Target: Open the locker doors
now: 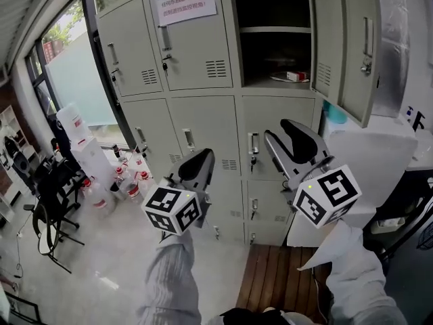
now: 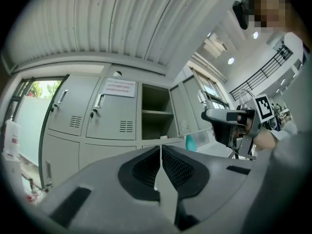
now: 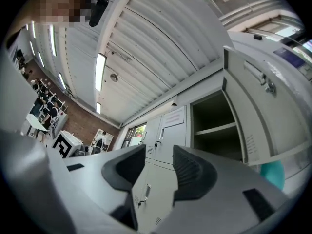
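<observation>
Slips threaten: our left tongs (image 1: 197,164), clenched empty, cannot catch a handle (image 1: 253,143), and our parted, empty right tongs (image 1: 296,143) may skid off the locker door (image 1: 268,117).

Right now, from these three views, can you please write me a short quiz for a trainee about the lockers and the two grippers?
1. True or false: the paper notice is stuck on the open locker door.
2. What lies in the open compartment? A) a small red and white box B) a bottle C) nothing
3. Fill in: on the left gripper the jaws are ___; on the right gripper they are ___.

Key
1. False: it is on a closed door beside the compartment.
2. A: the small red and white box is at the compartment's right.
3. Together; apart, with nothing between them.
</observation>
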`<state>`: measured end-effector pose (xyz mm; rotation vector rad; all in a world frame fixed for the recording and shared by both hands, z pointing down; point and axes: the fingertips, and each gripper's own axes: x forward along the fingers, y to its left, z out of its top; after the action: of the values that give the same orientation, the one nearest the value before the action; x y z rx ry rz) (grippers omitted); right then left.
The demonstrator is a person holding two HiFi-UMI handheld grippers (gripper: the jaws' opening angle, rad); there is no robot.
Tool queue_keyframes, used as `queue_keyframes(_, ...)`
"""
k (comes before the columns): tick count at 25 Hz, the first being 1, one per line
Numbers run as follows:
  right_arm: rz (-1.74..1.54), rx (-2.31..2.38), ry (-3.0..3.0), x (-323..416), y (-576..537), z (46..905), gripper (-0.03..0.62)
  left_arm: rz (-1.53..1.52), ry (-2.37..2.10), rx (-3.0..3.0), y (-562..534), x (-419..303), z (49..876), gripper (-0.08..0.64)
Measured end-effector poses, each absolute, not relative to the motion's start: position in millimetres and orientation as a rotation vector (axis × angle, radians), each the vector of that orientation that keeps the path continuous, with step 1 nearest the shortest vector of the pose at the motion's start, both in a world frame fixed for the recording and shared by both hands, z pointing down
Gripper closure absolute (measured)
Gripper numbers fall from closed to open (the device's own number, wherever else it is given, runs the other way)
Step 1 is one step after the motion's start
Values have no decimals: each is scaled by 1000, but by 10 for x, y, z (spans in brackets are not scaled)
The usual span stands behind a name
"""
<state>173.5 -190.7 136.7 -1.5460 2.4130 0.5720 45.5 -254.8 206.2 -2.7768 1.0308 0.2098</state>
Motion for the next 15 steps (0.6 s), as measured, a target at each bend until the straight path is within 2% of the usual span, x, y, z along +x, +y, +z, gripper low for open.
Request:
queue_keyframes(2,515,-1510,2428,1559,-2028,1351,389,201,1052,-2763,-2600,273,2043,543)
queue_keyframes(3,484,-1496,2431,1484,-2085,1349,380,200,1062,-2757,-2624,190,2036,543)
queue_keyframes(15,364,-1400,2505,441,-2685,1372,377,181,1203,-2694,-2844,-925,2033,543)
